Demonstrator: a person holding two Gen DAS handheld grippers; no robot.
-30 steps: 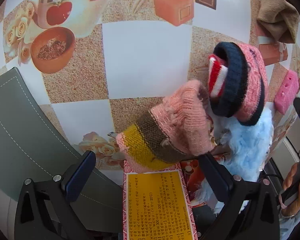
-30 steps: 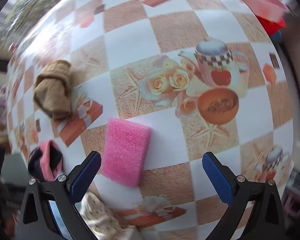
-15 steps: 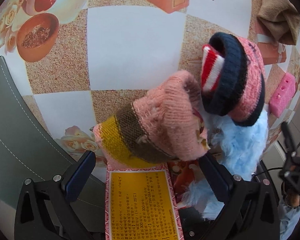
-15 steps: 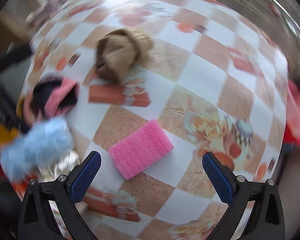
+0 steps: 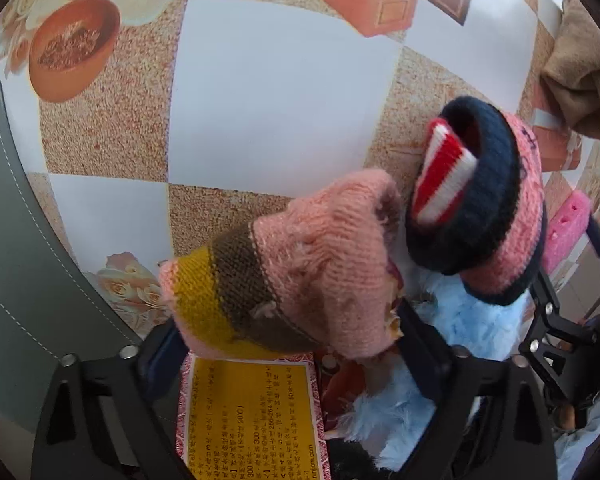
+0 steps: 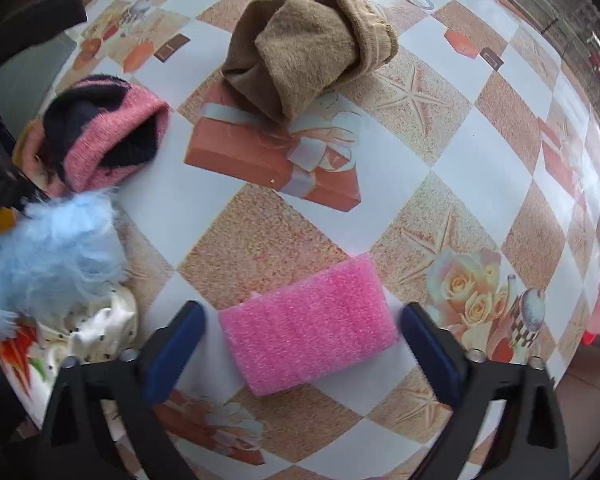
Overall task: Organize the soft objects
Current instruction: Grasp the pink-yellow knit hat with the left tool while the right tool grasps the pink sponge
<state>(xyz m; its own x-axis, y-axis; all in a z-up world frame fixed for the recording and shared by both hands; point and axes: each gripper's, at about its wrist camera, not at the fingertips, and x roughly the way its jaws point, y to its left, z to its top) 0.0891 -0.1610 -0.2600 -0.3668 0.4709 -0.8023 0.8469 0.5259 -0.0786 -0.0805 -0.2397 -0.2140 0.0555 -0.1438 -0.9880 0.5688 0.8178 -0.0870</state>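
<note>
So the pink sponge (image 6: 308,322) is bracketed by the right gripper (image 6: 302,344), jaws spread wide with a blue pad off each end and nothing pinched yet, so it looks about to be picked up. On the other side, the left gripper (image 5: 288,344) is also held wide, with the peach knitted hat (image 5: 300,268) draped between its pads; whether it's actually touched can't be told.

A pile seems to be started already: the peach hat, a fluffy blue thing (image 6: 48,256), a white spotted cloth (image 6: 96,332) and the pink-and-navy hat (image 6: 108,132) are bunched together near the table edge. Left out are the sponge and, farther back, the tan sock (image 6: 308,48), lying well apart on the checkered tablecloth (image 6: 460,160).

No basket or bin is seen anywhere, just a yellow-labelled packet (image 5: 252,416) under the left gripper.
</note>
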